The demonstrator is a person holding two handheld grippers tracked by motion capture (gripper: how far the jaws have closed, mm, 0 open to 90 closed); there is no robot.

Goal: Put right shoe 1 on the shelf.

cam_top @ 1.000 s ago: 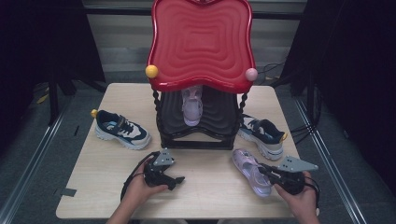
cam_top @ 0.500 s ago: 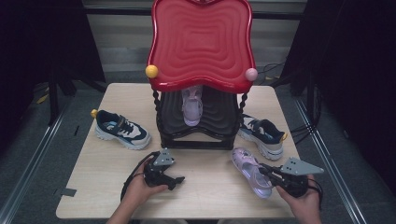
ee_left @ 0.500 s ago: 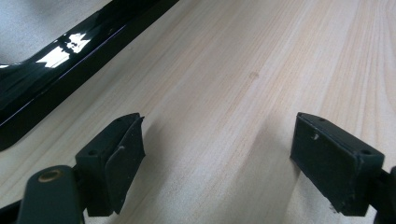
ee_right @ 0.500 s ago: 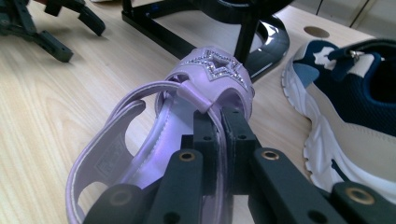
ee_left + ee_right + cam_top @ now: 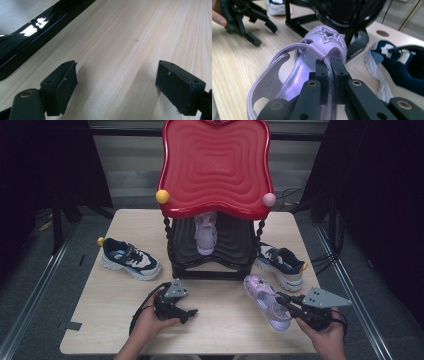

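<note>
A lilac sandal [image 5: 266, 298] with a glittery star [image 5: 327, 35] lies near the table's front right, heel end tilted up off the wood. My right gripper [image 5: 286, 302] is shut on the sandal's side wall [image 5: 329, 75]; the black pads [image 5: 321, 72] pinch the purple rim between them. A matching lilac sandal [image 5: 205, 233] stands on the lower shelf of the black and red shoe stand [image 5: 214, 175]. My left gripper [image 5: 186, 312] rests on the table in front of the stand, its jaws wide open over bare wood [image 5: 117, 72] with nothing between them.
A navy and white sneaker [image 5: 130, 258] sits left of the stand, and another navy sneaker [image 5: 280, 264] right of it, close behind the held sandal. The stand's black base rail [image 5: 32, 30] runs just beyond the left gripper. Bare tabletop [image 5: 225, 320] lies between the hands.
My right gripper has risen a little with the sandal's heel end, and its grey plate sits higher. The left hand has stayed still.
</note>
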